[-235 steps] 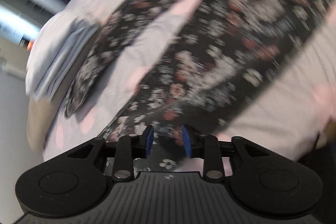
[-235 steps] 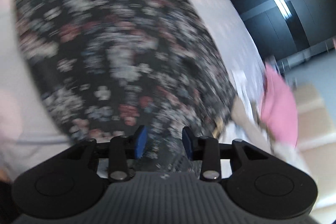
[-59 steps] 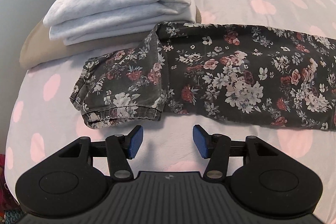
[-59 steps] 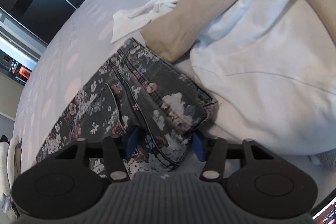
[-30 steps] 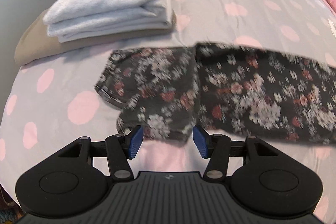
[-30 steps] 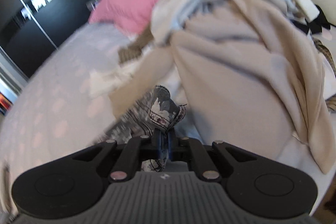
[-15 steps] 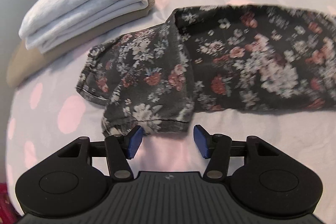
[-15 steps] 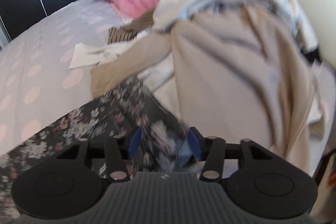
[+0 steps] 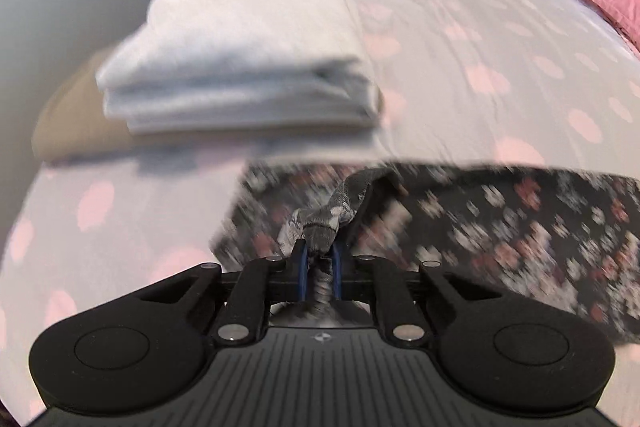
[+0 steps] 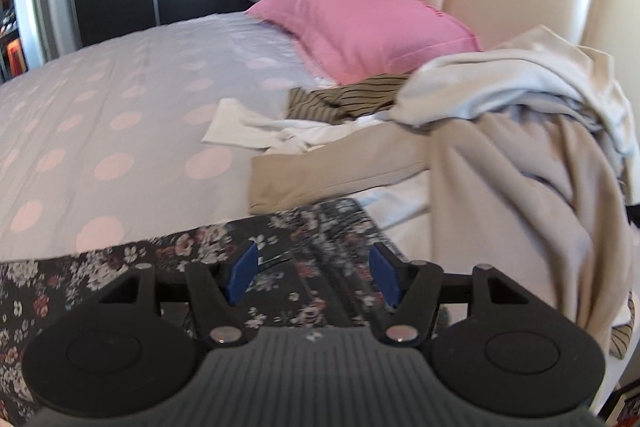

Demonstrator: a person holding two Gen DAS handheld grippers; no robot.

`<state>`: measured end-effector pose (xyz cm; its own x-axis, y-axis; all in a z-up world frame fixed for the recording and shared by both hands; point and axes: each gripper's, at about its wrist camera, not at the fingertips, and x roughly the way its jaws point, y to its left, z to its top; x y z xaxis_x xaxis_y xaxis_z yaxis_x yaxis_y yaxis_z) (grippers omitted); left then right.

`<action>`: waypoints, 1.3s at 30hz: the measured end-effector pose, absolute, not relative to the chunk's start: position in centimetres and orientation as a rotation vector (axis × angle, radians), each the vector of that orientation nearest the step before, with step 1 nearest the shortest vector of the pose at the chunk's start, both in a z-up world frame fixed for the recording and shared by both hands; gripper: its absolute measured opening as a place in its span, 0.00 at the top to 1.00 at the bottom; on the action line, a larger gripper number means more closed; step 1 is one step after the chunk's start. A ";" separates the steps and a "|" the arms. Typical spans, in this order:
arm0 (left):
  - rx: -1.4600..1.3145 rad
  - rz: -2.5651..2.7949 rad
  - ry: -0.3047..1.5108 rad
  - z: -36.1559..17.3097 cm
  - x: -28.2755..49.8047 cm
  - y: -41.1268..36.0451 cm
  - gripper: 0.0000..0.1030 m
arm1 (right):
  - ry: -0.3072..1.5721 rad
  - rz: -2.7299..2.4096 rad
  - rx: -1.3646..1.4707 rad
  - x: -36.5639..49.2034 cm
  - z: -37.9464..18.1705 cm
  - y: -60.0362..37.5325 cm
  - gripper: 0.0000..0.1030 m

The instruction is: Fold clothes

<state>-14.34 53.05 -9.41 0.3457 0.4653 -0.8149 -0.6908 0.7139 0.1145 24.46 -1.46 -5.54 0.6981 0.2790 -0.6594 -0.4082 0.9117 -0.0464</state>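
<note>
At bottom center the left tool is pinching the floral pants hem while the right tool is hovering spread, so I'd be lifting evenly.

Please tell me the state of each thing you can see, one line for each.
Left gripper: jaws shut on floral pants.
Right gripper: jaws open, above the pants.
Floral pants: stretched along the bed, one end lifted.
Grey stack: folded.
Clothes pile: unfolded, heaped.
</note>
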 end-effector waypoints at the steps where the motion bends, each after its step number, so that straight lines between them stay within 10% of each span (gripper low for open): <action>1: -0.261 0.773 0.951 -9.3 -14.1 53.9 0.91 | 0.702 0.391 -0.206 24.5 -5.7 -1.1 0.37; 10: -0.228 0.840 0.925 -10.6 -12.3 58.1 0.94 | 0.787 0.403 -0.166 25.1 -6.7 0.1 0.37; 15: -0.276 0.842 0.930 -11.0 -13.8 58.9 0.54 | 0.803 0.431 -0.169 25.1 -7.0 1.1 0.37; 21: -0.336 0.849 1.008 -12.8 -15.3 59.2 0.55 | 0.832 0.452 -0.172 25.0 -7.4 1.6 0.36; 24: -0.301 0.838 1.020 -13.4 -15.0 58.8 0.88 | 0.854 0.454 -0.159 25.2 -7.5 1.5 0.35; 26: -0.260 0.857 1.006 -13.0 -14.4 58.5 0.89 | 0.866 0.454 -0.153 25.3 -7.6 1.5 0.35; 35: -0.220 0.902 1.017 -13.5 -13.5 58.8 0.89 | 0.879 0.458 -0.156 25.3 -7.8 1.4 0.35; 39: -0.213 0.910 1.058 -14.0 -13.8 58.7 0.71 | 0.875 0.470 -0.156 25.2 -7.6 1.5 0.34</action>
